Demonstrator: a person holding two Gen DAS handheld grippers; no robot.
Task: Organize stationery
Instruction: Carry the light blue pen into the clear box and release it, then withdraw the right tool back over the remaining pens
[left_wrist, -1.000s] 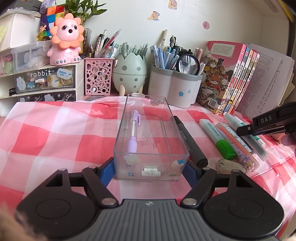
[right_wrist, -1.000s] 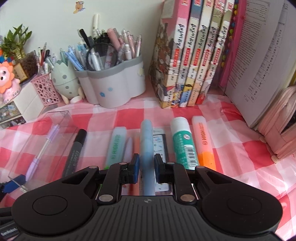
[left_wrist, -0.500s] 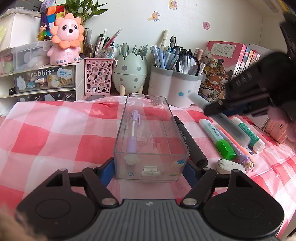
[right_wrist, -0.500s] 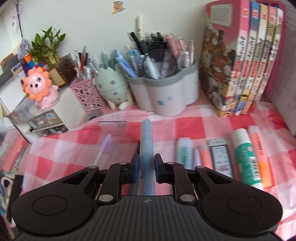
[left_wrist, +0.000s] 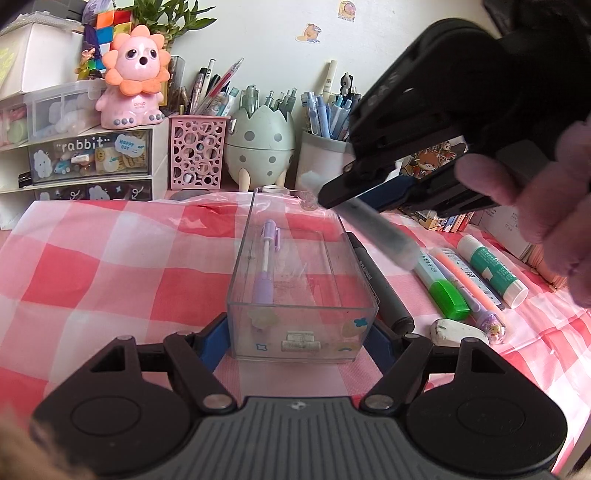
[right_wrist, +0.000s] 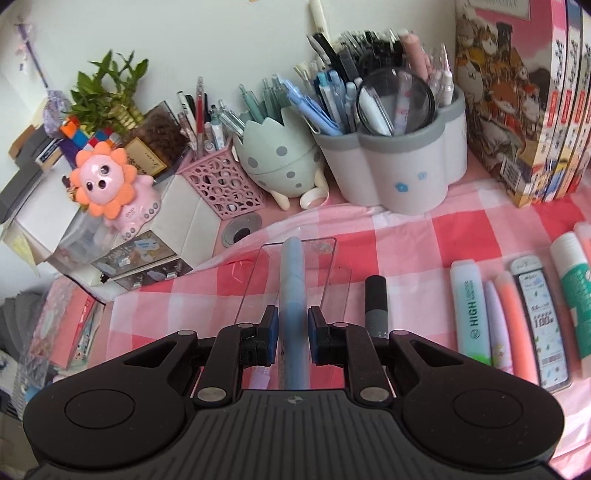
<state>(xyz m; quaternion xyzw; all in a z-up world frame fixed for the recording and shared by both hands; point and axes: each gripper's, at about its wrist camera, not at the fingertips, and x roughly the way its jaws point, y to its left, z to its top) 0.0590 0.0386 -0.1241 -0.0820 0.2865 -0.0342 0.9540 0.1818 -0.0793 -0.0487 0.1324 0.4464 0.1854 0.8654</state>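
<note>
Right wrist view first: the right gripper (right_wrist: 291, 332) is clamped on a pale blue pen (right_wrist: 292, 291), pads snug on both sides of the barrel, with the pen sticking out ahead along the fingers. Its far end hangs over the clear box (right_wrist: 332, 266), roughly lined up with the box's long axis and not touching anything as far as I can tell.

From the left wrist view, the left gripper (left_wrist: 297, 332) is squeezing the near end of that box (left_wrist: 303, 280) between its blue pads, basically pinning it on the pink checked cloth (left_wrist: 110, 273). A purple pen (left_wrist: 266, 266) already lies inside along the left wall. In this view the blue pen (left_wrist: 376, 229) is tilted, blurry, and sits above the box's right rim.

So I'd say we're mid-carry, pen number two heading for the box. Next it probably needs to come lower and square up lengthwise so it drops in beside the purple one instead of bridging the rim, and only then let go.

Still waiting on the cloth to the right of the box: a black marker (left_wrist: 380, 284) right next to it, then a green highlighter (left_wrist: 439, 280), an orange one (left_wrist: 461, 273), a glue stick (left_wrist: 491, 266) and an eraser (left_wrist: 458, 330). Plenty left to sort.
</note>
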